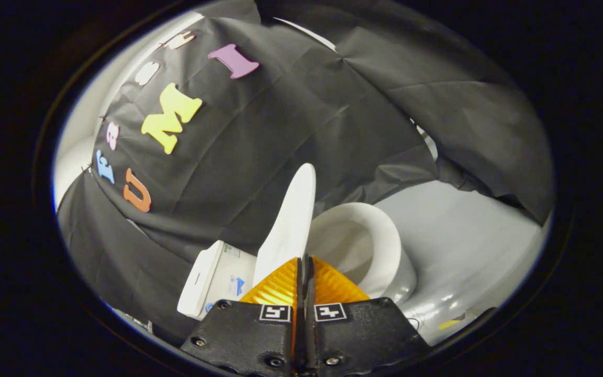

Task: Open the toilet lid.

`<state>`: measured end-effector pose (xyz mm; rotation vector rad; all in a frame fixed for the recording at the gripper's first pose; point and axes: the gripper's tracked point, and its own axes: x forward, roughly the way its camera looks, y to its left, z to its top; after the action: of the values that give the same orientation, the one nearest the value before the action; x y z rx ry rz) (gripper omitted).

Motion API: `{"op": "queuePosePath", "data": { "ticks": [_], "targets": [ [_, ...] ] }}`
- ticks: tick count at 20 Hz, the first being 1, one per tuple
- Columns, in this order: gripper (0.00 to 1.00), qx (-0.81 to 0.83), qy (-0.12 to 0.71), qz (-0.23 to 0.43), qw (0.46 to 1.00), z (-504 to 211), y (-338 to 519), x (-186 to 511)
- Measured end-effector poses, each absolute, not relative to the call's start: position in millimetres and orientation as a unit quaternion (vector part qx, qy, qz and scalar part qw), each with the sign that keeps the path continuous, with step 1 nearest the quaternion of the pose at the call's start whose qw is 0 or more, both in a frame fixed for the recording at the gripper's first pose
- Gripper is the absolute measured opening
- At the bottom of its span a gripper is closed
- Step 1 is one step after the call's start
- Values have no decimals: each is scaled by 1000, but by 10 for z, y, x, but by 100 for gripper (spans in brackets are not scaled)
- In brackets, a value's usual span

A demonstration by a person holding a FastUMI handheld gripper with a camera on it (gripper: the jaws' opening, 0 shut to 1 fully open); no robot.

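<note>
The white toilet lid (pixel 292 220) stands raised and is seen almost edge-on, between the tank (pixel 212 277) and the open bowl with its white seat ring (pixel 385 235). The whole scene appears rolled sideways. My gripper (pixel 304 259) is shut, with only a thin dark slit between its fingers. The lid's near edge runs straight into the fingertips (pixel 280 283) and looks pinched there, though the contact itself is hidden behind the fingers.
Black cloth forms the booth wall behind the toilet. A pale glossy floor (pixel 469 246) spreads beyond the bowl. The tank sits close beside the raised lid, with labels on its side.
</note>
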<state>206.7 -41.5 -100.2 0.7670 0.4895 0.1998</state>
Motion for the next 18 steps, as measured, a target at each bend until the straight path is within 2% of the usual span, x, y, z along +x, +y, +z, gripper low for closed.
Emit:
{"op": "queuePosePath", "data": {
  "ticks": [18],
  "targets": [
    [3, 253, 221, 89, 938, -311, 45, 2017]
  ]
}}
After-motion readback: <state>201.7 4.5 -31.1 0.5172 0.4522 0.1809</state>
